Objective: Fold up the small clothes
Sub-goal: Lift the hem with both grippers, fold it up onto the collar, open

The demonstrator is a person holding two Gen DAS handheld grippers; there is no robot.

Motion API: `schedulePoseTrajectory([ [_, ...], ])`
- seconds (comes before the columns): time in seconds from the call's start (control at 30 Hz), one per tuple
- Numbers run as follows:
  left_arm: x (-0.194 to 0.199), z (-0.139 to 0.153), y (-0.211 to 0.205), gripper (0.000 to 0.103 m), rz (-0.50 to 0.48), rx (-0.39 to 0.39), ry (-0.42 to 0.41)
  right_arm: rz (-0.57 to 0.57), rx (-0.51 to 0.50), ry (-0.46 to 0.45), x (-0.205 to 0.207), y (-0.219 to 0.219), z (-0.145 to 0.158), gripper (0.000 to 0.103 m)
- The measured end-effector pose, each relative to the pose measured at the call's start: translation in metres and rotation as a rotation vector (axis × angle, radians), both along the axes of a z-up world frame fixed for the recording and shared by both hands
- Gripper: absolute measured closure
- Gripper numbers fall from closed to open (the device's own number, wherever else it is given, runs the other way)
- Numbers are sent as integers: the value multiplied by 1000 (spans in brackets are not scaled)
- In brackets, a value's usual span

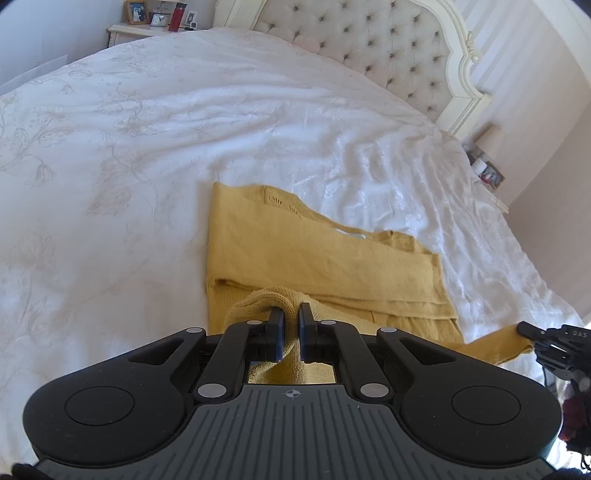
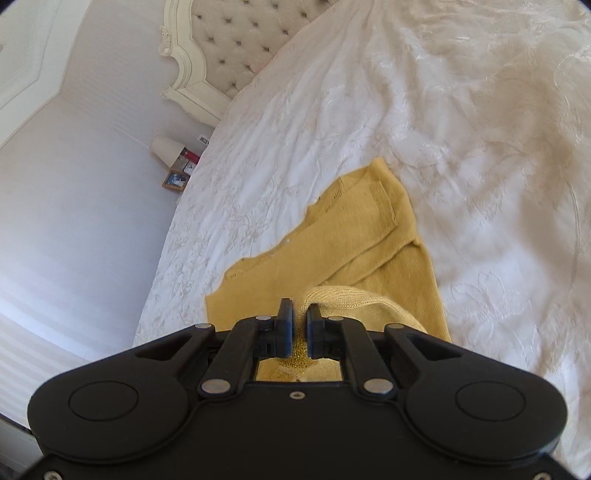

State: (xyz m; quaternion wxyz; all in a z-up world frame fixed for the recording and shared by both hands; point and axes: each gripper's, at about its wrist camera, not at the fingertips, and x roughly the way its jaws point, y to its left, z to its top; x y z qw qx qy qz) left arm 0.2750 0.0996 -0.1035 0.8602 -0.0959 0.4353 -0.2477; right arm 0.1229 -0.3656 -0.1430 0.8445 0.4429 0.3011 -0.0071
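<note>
A mustard-yellow knitted cardigan (image 1: 314, 258) lies partly folded on the white bedspread (image 1: 147, 147). It also shows in the right wrist view (image 2: 369, 236). My left gripper (image 1: 291, 314) is shut on a bunched near edge of the cardigan and holds it just above the rest of the garment. My right gripper (image 2: 300, 314) is shut on another part of the near edge. It shows in the left wrist view (image 1: 528, 334) at the far right, pinching a stretched corner of the cardigan.
The bedspread (image 2: 480, 147) is wrinkled around the cardigan. A tufted headboard (image 1: 369, 44) stands at the far end. A nightstand (image 1: 140, 29) holds a red bottle (image 1: 177, 16) and frames. A lamp (image 2: 166, 149) stands on the other side by the wall.
</note>
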Motion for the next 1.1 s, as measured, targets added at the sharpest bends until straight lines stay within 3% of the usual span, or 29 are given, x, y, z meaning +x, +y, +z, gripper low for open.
schedulePoseTrajectory([
  [0.4,94,-21,-16,96,8,-32,57,-118,-40,53,90,-24,-14,89],
  [0.77,146,-49,-41,94,79,63,118,-99,-14,131,156,-48,-42,89],
  [0.97,174,-67,-41,93,169,86,153,-108,19,202,182,-63,-67,86],
  [1.03,182,-70,-39,91,197,92,159,-96,24,226,189,-67,-74,81],
  [1.1,188,-68,-38,79,217,113,135,-85,13,237,193,-70,-77,81],
])
